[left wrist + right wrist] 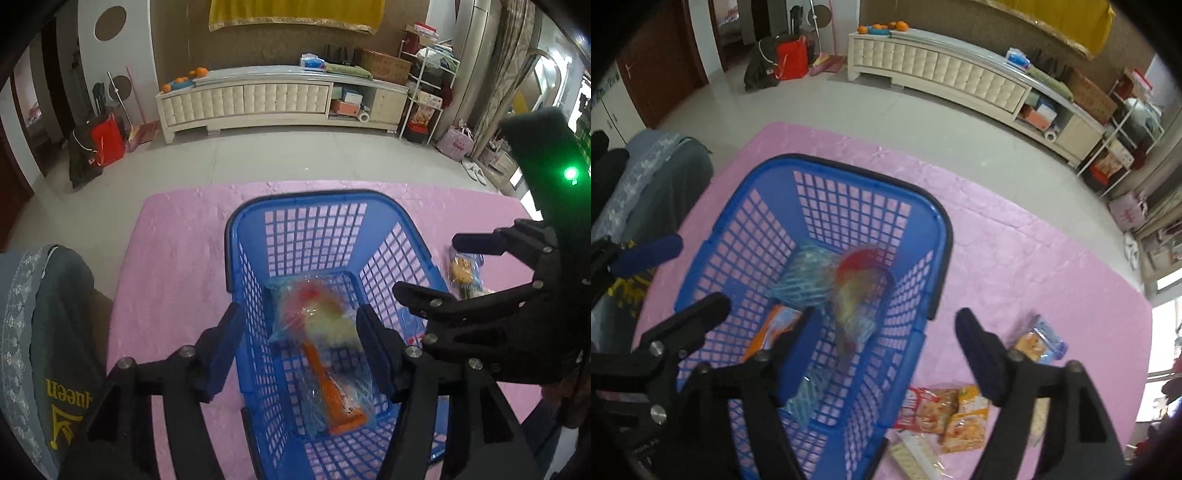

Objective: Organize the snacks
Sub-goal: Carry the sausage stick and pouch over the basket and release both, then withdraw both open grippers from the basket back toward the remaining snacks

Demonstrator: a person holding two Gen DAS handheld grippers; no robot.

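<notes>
A blue plastic basket (pixel 295 206) stands on a pink mat (pixel 177 266); it also shows in the right wrist view (pixel 849 173). Inside lies a clear snack bag (pixel 325 354) with orange and red print, blurred in the right wrist view (pixel 853 299). My left gripper (pixel 299 354) is open and empty above the basket. My right gripper (pixel 882 354) is open and empty over the basket's right rim; it also shows in the left wrist view (pixel 439 266). Loose snack packets (pixel 945 413) and a blue-edged packet (pixel 1041 343) lie on the mat to the right of the basket.
A grey garment (pixel 48 332) lies at the mat's left edge. A white TV cabinet (pixel 280 99) stands against the far wall. A red bag (pixel 107 140) sits on the tiled floor to the left, and a shelf rack (pixel 428 92) to the right.
</notes>
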